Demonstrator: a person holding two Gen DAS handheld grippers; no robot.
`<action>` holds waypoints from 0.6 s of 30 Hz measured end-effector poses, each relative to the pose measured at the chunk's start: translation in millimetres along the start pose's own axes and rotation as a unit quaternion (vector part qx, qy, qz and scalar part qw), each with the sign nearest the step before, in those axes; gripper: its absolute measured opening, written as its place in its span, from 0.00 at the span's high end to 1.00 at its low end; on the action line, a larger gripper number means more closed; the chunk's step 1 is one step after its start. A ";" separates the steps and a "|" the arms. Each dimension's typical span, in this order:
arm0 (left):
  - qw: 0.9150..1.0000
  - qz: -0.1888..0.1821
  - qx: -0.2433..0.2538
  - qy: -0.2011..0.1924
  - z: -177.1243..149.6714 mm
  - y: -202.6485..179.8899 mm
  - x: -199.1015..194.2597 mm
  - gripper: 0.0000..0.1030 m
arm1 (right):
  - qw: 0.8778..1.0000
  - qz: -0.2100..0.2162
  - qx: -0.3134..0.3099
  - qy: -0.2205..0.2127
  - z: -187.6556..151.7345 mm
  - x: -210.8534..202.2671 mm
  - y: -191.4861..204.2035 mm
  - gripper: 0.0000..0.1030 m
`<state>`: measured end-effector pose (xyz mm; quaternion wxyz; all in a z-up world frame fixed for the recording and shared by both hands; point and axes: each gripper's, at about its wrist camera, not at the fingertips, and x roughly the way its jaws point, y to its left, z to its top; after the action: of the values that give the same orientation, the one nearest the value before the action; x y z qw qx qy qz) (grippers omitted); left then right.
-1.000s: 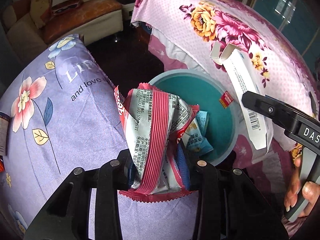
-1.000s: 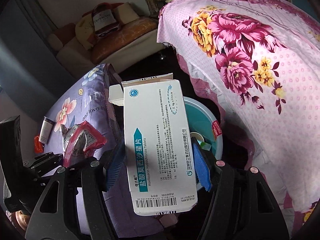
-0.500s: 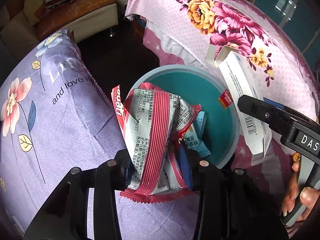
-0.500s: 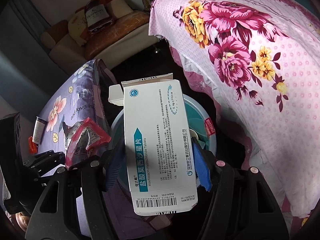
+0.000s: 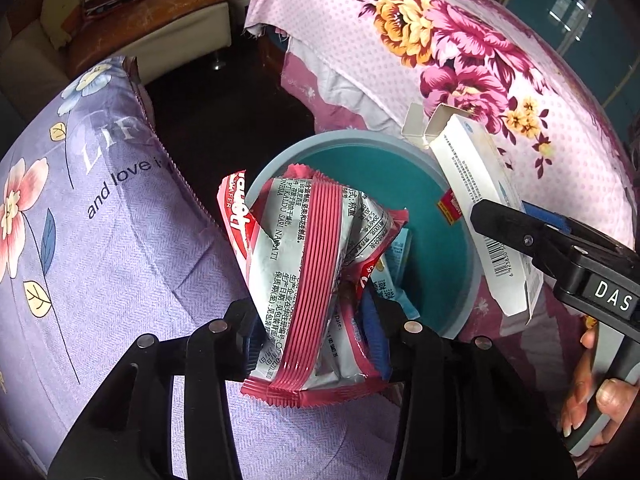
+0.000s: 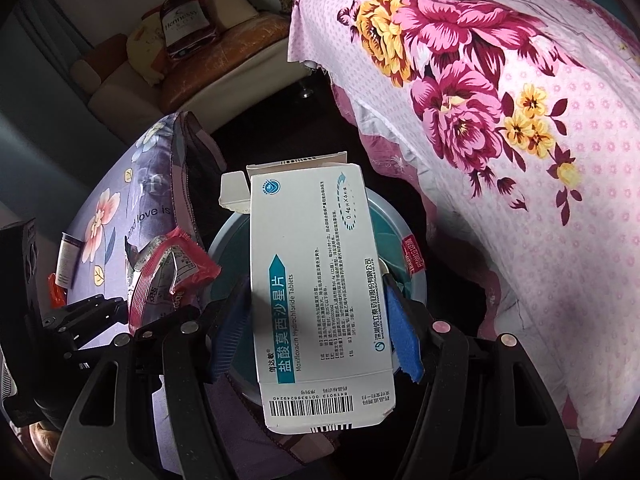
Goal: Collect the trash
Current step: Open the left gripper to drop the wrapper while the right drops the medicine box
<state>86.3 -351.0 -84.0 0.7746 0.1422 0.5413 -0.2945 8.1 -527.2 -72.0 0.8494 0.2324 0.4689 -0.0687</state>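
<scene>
Trash is sitting in both our grippers above the teal bin [image 5: 436, 264]. On the left, our left gripper [image 5: 316, 332] is loosening: its fingers have just been opening, the crumpled red wrapper [image 5: 316, 264] still wedged between them. On the right, our right gripper [image 6: 316, 316] is clamping the white medicine box [image 6: 316, 288] upright between half-spread fingers.

Home living room: we saw a cushioned sofa [image 5: 132, 28] at upper left, floral bedding [image 5: 460, 64] at right, a lilac flowered cover [image 5: 80, 240] at left.
</scene>
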 end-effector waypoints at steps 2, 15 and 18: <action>1.000 0.001 0.000 -0.001 1.1 -0.1 0.7 0.46 | 1.000 -0.002 0.001 0.001 1.2 1.0 -1.2 0.40; 0.999 0.027 -0.017 -0.017 0.8 18.1 -3.3 0.12 | 1.000 -0.008 -0.003 0.013 5.6 15.0 1.7 0.40; 0.999 0.026 -0.025 -0.019 0.3 25.3 -6.1 0.12 | 1.000 -0.011 -0.006 0.018 6.4 20.1 5.0 0.40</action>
<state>100.5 -329.4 -80.7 0.7956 0.1311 0.5297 -0.2632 25.8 -523.7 -84.1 0.8412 0.2236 0.4873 -0.0707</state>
